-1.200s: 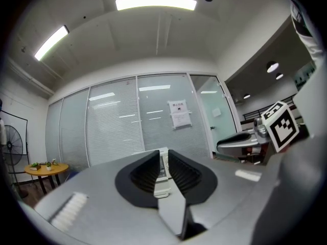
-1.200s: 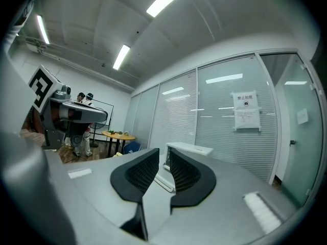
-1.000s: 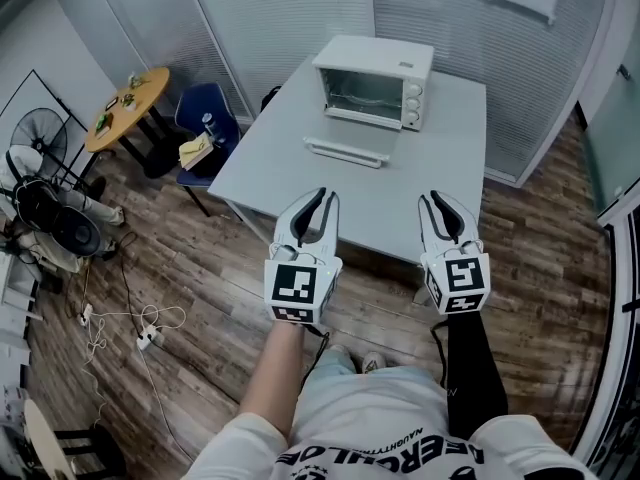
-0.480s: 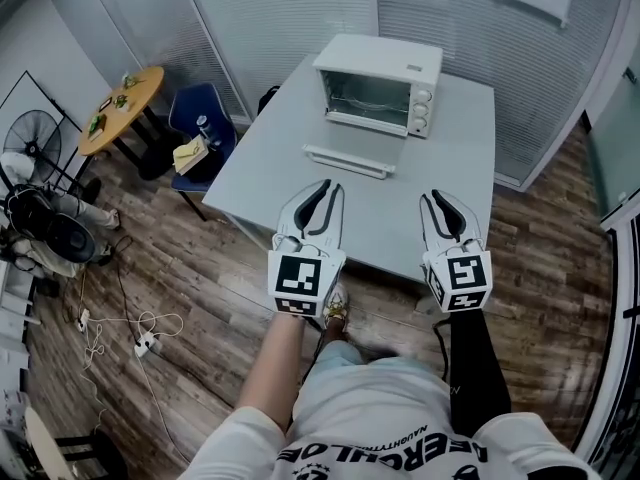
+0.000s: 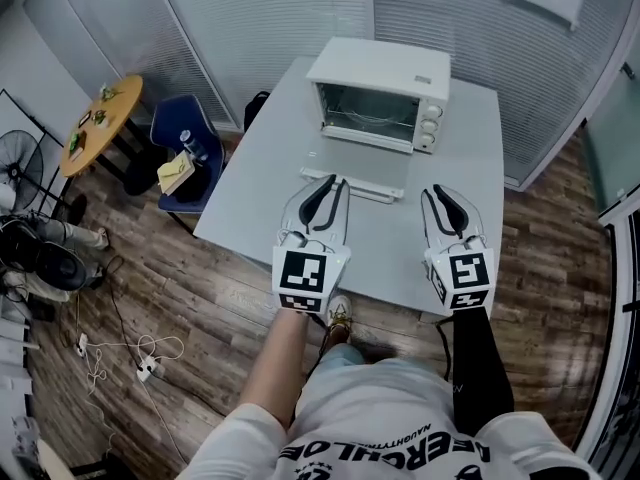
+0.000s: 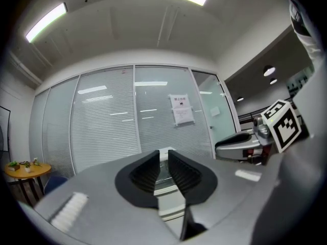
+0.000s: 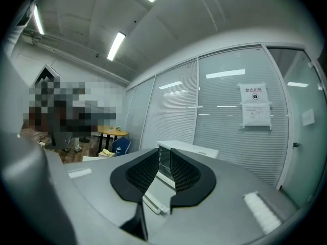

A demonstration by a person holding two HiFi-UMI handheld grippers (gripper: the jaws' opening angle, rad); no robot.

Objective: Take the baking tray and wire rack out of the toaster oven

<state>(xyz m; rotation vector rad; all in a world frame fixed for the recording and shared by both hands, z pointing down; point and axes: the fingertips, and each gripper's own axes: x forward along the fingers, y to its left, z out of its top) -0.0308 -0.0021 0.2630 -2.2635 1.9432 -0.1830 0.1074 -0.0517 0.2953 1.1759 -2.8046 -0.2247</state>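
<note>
The white toaster oven (image 5: 378, 93) stands at the far side of the grey table (image 5: 260, 168). Its door (image 5: 358, 173) lies open and flat toward me. Inside I make out wire bars (image 5: 372, 116); a tray does not show clearly. My left gripper (image 5: 327, 180) hovers over the table just short of the door, its jaws a narrow gap apart and empty. The right gripper (image 5: 437, 190) hangs level beside it, also narrowly open and empty. Through the gap in the left gripper (image 6: 163, 157) and the right gripper (image 7: 165, 160) I see the oven (image 7: 186, 149) ahead.
A blue chair (image 5: 185, 138) with things on its seat stands left of the table, with a round wooden table (image 5: 100, 113) beyond. A fan (image 5: 15, 158) and floor cables (image 5: 140, 343) lie at the left. Glass walls with blinds close off the back and right.
I have come closer to the table. Both grippers moved forward from over the floor to over the table's near part, and the oven looks larger and nearer.
</note>
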